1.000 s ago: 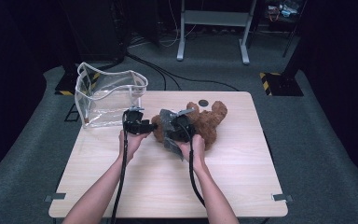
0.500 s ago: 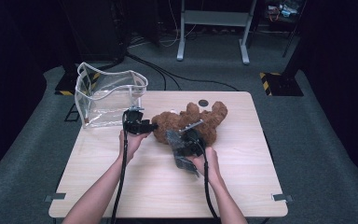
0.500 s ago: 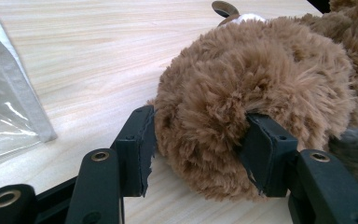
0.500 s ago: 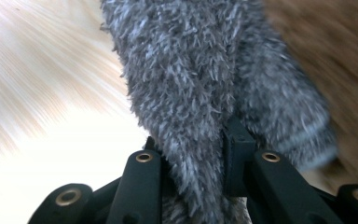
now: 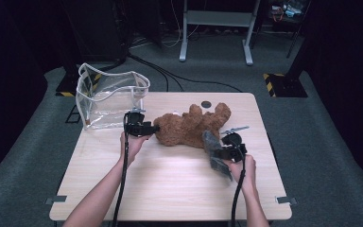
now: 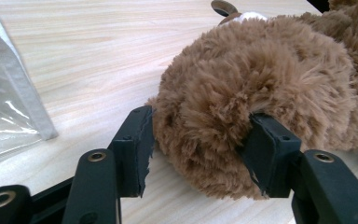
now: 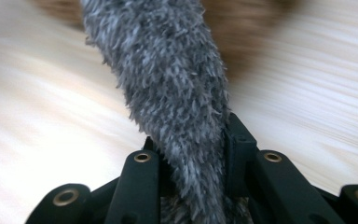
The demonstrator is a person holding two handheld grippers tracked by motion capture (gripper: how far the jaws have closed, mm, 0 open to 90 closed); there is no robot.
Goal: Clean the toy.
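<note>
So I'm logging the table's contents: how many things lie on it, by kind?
Brown plush bear: 1
Grey furry piece: 1
Clear plastic bag: 1
Small dark round thing: 1
Total: 4

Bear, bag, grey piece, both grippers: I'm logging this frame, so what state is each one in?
Brown teddy bear: lying on the table.
Clear bag: upright, mouth open.
Grey furry piece: off the bear, clamped.
Left gripper: jaws around the bear's head.
Right gripper: shut on the grey piece.

Right tool [image 7: 191, 154] clamped on grey furry fabric [image 7: 168, 79]; blurred wooden tabletop [image 7: 321, 107] behind, brown plush [image 7: 247, 42] beyond.
</note>
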